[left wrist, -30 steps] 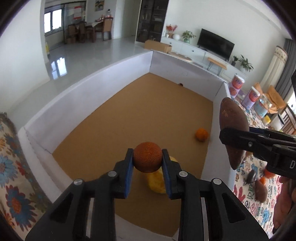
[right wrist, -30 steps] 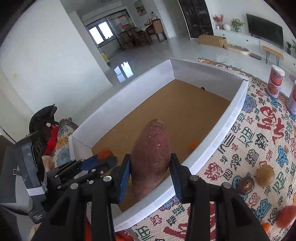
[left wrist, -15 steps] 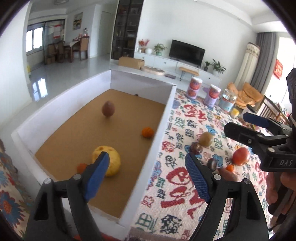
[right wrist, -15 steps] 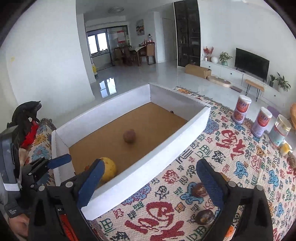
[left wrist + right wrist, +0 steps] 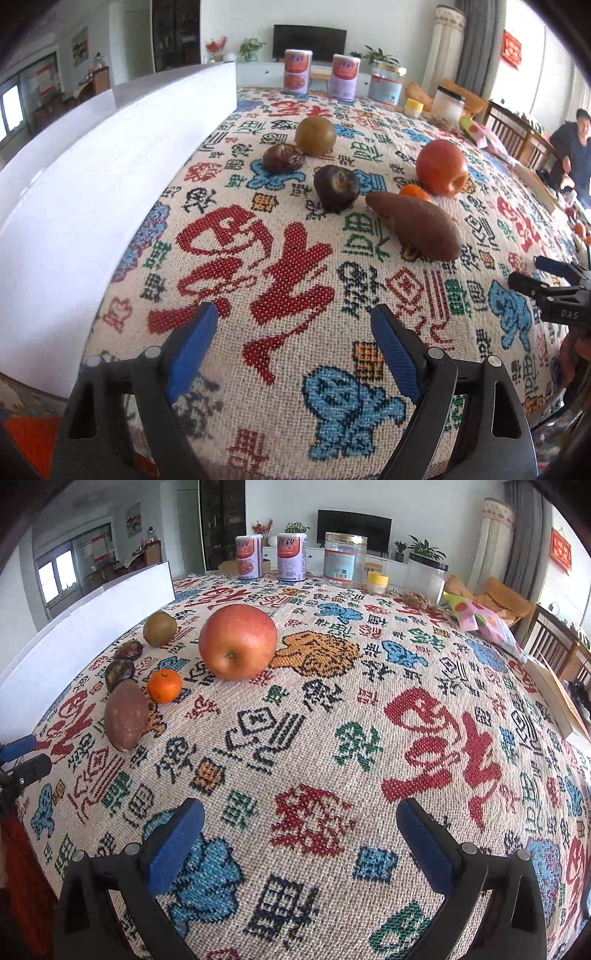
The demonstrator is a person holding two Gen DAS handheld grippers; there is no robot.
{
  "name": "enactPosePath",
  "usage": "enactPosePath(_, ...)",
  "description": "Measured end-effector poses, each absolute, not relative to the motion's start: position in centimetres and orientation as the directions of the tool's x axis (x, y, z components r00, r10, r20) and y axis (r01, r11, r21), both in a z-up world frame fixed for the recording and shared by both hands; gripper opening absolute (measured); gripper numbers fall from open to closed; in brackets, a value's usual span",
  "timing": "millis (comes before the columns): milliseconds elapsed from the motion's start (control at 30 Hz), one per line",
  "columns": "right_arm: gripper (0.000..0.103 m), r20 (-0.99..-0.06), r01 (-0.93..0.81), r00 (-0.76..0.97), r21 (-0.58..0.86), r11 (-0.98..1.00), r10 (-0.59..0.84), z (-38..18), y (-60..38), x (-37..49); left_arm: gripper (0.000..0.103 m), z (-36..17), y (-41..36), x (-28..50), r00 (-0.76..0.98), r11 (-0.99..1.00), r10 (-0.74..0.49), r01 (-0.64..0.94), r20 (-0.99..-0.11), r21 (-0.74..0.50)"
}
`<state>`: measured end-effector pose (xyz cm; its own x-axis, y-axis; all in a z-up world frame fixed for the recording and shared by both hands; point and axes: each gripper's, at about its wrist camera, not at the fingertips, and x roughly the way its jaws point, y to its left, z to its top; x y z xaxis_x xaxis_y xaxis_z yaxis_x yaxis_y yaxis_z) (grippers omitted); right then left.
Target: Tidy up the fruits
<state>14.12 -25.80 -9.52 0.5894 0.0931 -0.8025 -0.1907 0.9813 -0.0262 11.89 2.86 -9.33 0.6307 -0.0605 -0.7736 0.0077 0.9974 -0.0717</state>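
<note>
apple [image 5: 238,647] red, upright | mandarin [image 5: 164,685] beside | sweet potato [image 5: 125,715] lying near

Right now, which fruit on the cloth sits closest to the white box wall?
The wrinkled dark round fruit, just left of the green-brown fruit. The other dark fruit, sweet potato, orange and apple lie farther right.

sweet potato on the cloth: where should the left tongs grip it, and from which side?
Grip the sweet potato across its thick middle, coming down from above with the left tongs, which are open and empty. It lies flat and tapers at both ends, so the ends would likely slip. Come from its bare near side: the small orange sits close behind its far end.
</note>
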Motion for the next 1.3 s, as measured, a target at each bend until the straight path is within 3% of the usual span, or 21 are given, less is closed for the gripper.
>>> enactPosePath(167, 0.103, -0.808, -0.151, 0.573, 0.063, 0.987, 0.139, -10.0, -27.4, 14.7, 0.09, -10.1, 2.2, 12.0, 0.63, 1.0, -0.017, 0.016, -0.776, -0.008)
enactPosePath(367, 0.103, -0.814, -0.142, 0.576, -0.008, 0.99, 0.076, -10.3, -26.4, 14.9, 0.097, -10.4, 1.9, 12.0, 0.651, 1.0, -0.002, 0.017, -0.759, 0.013)
enactPosePath(1300, 0.103, -0.806, -0.129, 0.584, 0.03, 0.991, 0.101, -10.1, -27.0, 14.7, 0.099, -10.5, 2.0, 12.0, 0.664, 0.999, -0.011, 0.04, -0.748, 0.02)
